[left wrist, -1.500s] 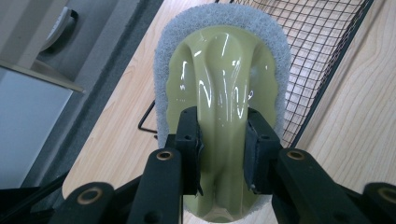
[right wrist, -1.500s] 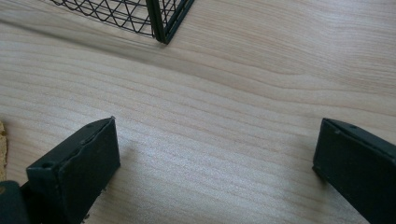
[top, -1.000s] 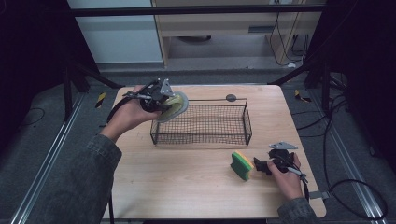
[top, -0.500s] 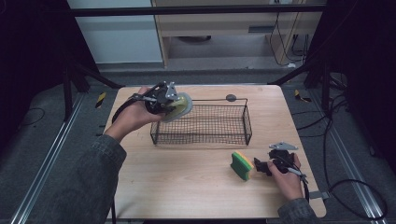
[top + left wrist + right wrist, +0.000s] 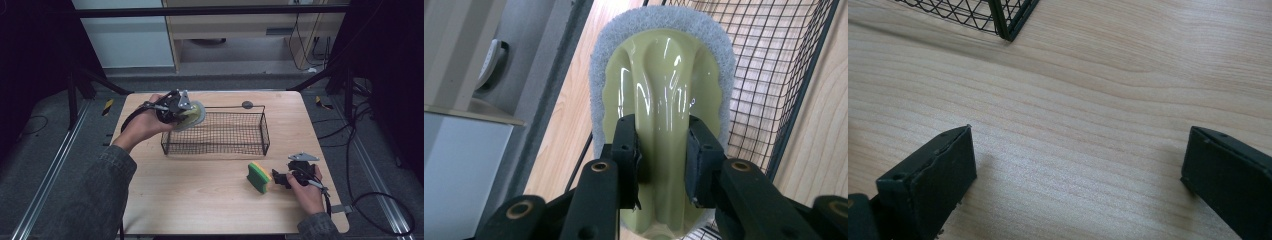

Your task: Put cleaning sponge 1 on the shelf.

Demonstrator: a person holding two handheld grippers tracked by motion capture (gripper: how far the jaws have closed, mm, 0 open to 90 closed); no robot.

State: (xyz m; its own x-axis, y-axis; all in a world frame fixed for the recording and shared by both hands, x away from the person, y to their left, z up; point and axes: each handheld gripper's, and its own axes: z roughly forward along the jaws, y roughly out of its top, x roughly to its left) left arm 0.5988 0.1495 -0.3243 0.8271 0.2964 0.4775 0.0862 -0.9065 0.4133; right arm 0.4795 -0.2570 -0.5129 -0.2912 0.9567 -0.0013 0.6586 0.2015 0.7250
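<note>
- High view: left tool (image 5: pixel 186 111) clamped on scrub pad (image 5: pixel 192 116), held over wire basket's (image 5: pixel 215 134) left end.
- Right tool (image 5: pixel 278 178) jaws apart, low over desk (image 5: pixel 200 195), just beside sponge (image 5: pixel 259 178).

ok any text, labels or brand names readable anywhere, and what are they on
None can be read in these pictures.
Scrubber held by the left gripper: glossy green handle and grey pad, no print visible.
Sponge by the right gripper: plain green and yellow.
Wire basket and table: no marks visible.
Yellow-and-black striped pieces on the floor: stripes only, no lettering that can be made out.
</note>
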